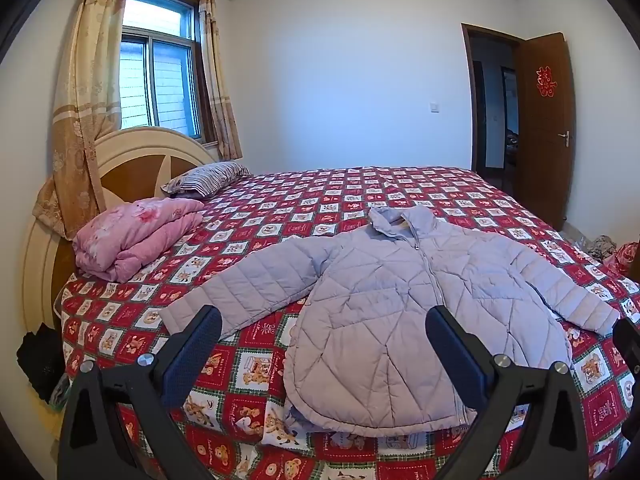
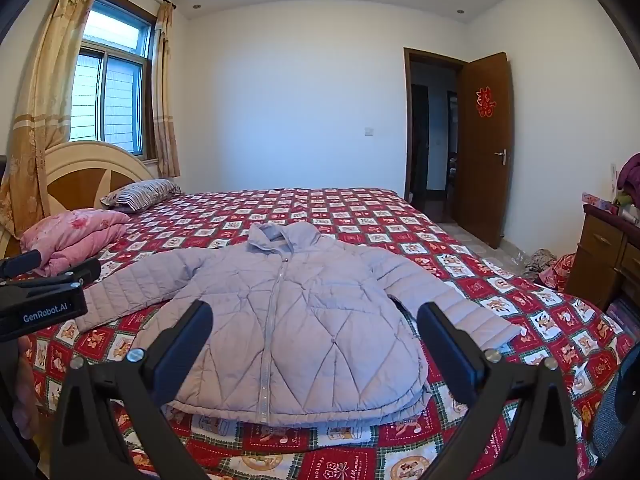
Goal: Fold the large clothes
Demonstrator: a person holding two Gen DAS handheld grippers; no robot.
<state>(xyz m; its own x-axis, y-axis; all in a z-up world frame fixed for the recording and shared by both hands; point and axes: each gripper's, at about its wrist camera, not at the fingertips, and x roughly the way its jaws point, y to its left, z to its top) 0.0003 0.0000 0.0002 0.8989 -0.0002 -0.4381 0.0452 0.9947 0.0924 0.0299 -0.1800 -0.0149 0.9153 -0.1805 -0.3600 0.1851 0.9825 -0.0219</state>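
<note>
Both claws first: left gripper [image 1: 324,322] has its jaws spread wide w/ nothing between the pads, hovering above the near edge of the bed, and right gripper [image 2: 314,318] is the same, jaws fully apart, nothing clamped, also above the near edge. Left gripper's body also shows at the left side of the right wrist view [image 2: 44,292]. Biggest thing in the room is the bed [image 1: 360,188], covered by a red/white checked spread w/ bear prints, cream and brown headboard [image 1: 132,160] at the left end under the window [image 1: 160,80], curtains [image 1: 80,100] hanging either side. Brown door [image 1: 544,120] stands open on the right wall w/ a red paper cutout on it. Lying flat on the spread, near side of the bed, is the task item: a pale lilac quilted jacket [image 1: 400,300], front up, zipped, collar pointing toward the far wall, hem toward the grippers, both sleeves spread out to the sides. Neither gripper touches it. Folded pink quilt [image 1: 136,240] sits by the headboard, well apart from the jacket; striped pillow [image 1: 208,176] just behind it. Wooden dresser [image 2: 608,252] at right edge in the right wrist view, clutter on the floor beside it.
</note>
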